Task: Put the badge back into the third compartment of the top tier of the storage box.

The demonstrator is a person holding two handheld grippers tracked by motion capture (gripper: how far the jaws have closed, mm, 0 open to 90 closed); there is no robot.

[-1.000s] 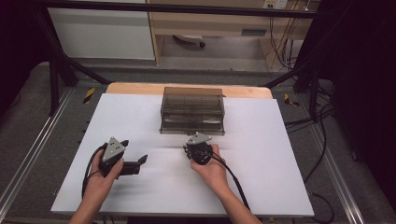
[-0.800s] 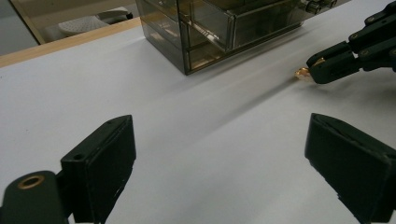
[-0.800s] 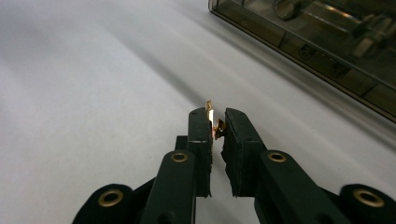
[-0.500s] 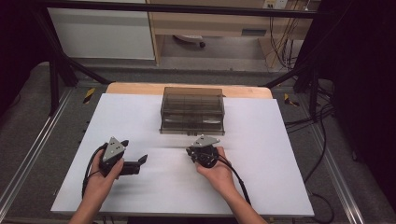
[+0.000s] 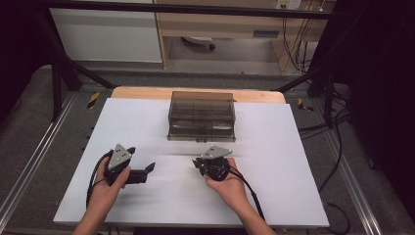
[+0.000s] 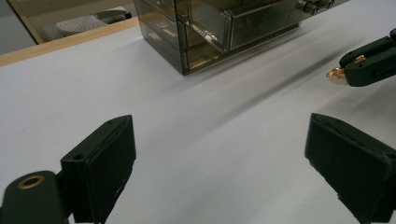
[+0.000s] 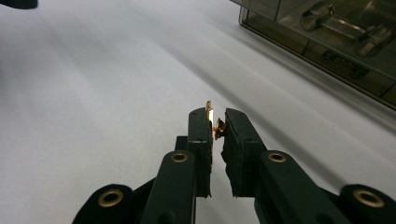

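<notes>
A smoky see-through drawer box (image 5: 201,115) stands at the back middle of the white table (image 5: 274,196); it also appears in the left gripper view (image 6: 210,28) and the right gripper view (image 7: 327,32). My right gripper (image 5: 196,162) points left in front of the box and is shut on a small gold-coloured piece (image 7: 214,122). That piece sticks out of its jaw tips (image 6: 337,76). My left gripper (image 5: 149,169) lies low at the front left, pointing right. In its own view my left gripper (image 6: 224,158) is open, with bare table between the jaws.
Small metal parts (image 7: 322,18) lie inside the box's drawers. A wooden strip (image 5: 147,93) runs along the table's far edge. Black frame bars (image 5: 58,73) and cables (image 5: 337,122) flank the table. A cable (image 5: 249,188) trails from the right gripper.
My right gripper has drawn back from the drawer box toward the near edge, a little to the right, still shut on the gold piece. The left gripper has stayed put.
</notes>
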